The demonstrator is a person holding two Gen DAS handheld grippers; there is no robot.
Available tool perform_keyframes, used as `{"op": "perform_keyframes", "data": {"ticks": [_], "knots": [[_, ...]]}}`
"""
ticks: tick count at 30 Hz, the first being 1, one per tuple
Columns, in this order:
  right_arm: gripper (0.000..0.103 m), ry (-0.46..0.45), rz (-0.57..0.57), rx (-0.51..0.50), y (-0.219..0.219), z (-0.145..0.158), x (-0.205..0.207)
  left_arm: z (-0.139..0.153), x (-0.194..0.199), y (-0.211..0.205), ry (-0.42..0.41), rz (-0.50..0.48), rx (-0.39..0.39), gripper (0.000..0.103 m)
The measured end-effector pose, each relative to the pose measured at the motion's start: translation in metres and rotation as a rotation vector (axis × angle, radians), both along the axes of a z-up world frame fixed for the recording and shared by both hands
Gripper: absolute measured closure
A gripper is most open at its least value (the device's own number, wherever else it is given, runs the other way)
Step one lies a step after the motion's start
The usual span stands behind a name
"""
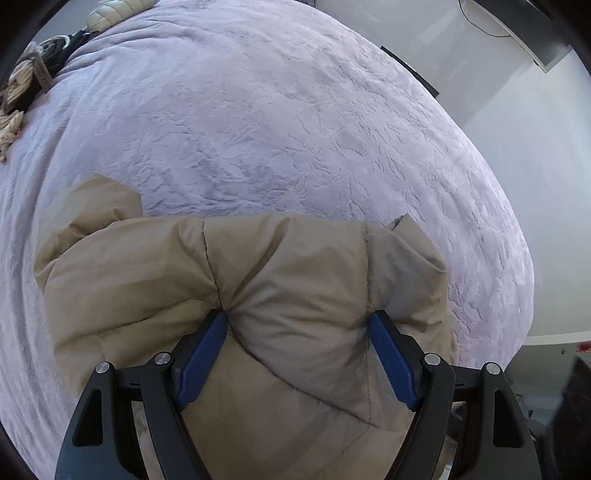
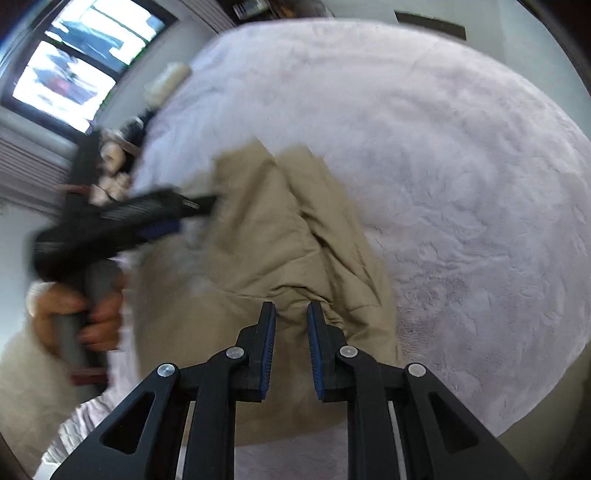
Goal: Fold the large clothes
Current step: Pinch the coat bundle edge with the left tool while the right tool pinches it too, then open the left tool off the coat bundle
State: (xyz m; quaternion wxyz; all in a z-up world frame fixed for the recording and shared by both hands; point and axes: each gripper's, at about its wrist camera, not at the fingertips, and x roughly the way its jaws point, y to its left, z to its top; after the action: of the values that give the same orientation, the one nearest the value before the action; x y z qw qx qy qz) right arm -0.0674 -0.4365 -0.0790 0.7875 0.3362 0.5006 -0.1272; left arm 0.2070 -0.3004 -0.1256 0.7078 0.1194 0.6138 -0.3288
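A tan padded jacket [image 1: 147, 277] lies bunched on the lilac plush bed cover [image 1: 277, 129]. My left gripper [image 1: 297, 317] stands wide, its blue pads [image 1: 207, 350] pressed into both sides of a thick puffy fold of the jacket, with creases running to each tip. In the right wrist view the jacket [image 2: 258, 240] is lifted into a ridge, and my right gripper [image 2: 291, 310] is nearly closed, pinching a bunch of its fabric. The left gripper [image 2: 199, 206] shows blurred at the left of that view, held by a person's hand [image 2: 92, 321]. The jacket's underside is hidden.
A heap of dark and cream clothes [image 1: 22, 85] and a pale quilted item [image 1: 114, 11] lie at the bed's far left edge. The bed cover [image 2: 461, 166] spreads wide beyond the jacket. Pale floor [image 1: 517, 147] lies past the right edge; a window [image 2: 74, 62] is behind.
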Motion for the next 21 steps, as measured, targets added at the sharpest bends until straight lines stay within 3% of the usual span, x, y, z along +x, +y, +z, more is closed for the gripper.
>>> {"op": "perform_keyframes", "data": {"ticks": [11,21], "knots": [[0.087,0.073,0.024,0.036,-0.014,-0.044,0.009,0.027,-0.015,0.027,-0.022,0.014,-0.025,0.023],[0.083,0.078,0.026,0.06,-0.016,-0.022,0.012,0.043,-0.025,0.08,-0.043,0.089,0.013,0.023]]}}
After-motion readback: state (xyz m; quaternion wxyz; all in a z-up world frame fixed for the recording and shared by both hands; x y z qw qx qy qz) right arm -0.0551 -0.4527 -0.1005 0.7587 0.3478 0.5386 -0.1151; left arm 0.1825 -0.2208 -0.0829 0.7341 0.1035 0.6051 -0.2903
